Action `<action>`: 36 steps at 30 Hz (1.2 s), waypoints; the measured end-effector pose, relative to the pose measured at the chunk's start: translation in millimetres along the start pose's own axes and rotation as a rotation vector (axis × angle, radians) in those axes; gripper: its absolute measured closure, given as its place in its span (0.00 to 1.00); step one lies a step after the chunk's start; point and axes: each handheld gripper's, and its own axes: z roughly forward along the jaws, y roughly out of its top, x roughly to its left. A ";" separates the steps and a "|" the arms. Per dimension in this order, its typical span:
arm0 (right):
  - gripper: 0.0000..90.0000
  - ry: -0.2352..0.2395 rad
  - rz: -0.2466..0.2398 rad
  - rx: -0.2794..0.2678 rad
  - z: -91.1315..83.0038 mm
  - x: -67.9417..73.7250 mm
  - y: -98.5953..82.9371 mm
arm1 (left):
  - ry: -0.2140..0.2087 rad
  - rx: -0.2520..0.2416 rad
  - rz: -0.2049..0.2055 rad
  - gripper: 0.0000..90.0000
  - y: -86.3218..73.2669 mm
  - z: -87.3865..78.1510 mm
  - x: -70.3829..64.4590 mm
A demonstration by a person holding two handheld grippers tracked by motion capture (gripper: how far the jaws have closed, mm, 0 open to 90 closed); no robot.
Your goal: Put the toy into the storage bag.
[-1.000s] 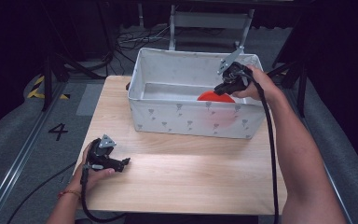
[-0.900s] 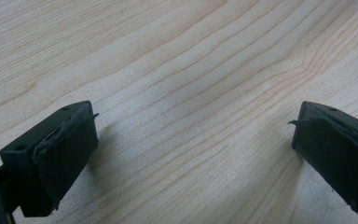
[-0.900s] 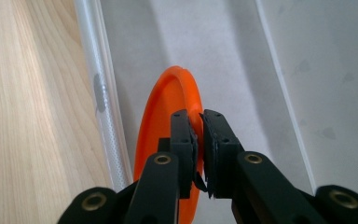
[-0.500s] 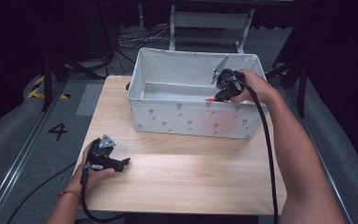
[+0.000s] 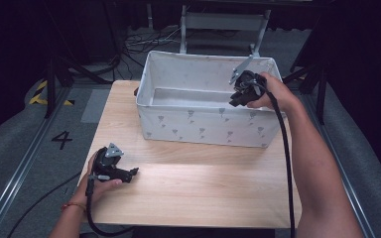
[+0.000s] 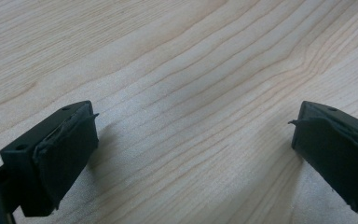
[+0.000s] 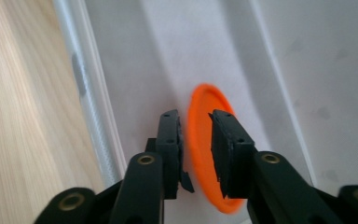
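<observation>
One orange disc (image 7: 209,144) | stood on edge between right gripper (image 7: 196,126) jaws, clamped, inside white bin (image 5: 198,121) | left gripper (image 6: 191,140) gaped, idle on table (image 5: 203,183).

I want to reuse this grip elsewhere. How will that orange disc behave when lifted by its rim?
The orange disc looks thin and flat, so probably light. It keeps its round shape between the right claw jaws, suggesting stiffness. Held edge-on inside the white bin, its smooth surface might pivot or slip.
</observation>
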 end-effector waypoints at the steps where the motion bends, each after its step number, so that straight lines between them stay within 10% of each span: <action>1: 0.81 0.000 0.000 0.000 0.0 0.0 0.0 | 0.000 0.000 0.000 0.01 0.0 0.0 0.0; 22: 0.52 -0.162 0.202 -0.358 -61.5 40.0 -35.5 | 0.008 -0.003 -0.007 0.01 -0.2 -0.1 -0.7; 36: 0.38 -0.294 0.200 -0.388 -77.0 90.7 -73.1 | 0.011 0.000 -0.010 0.01 -0.1 -0.2 -1.0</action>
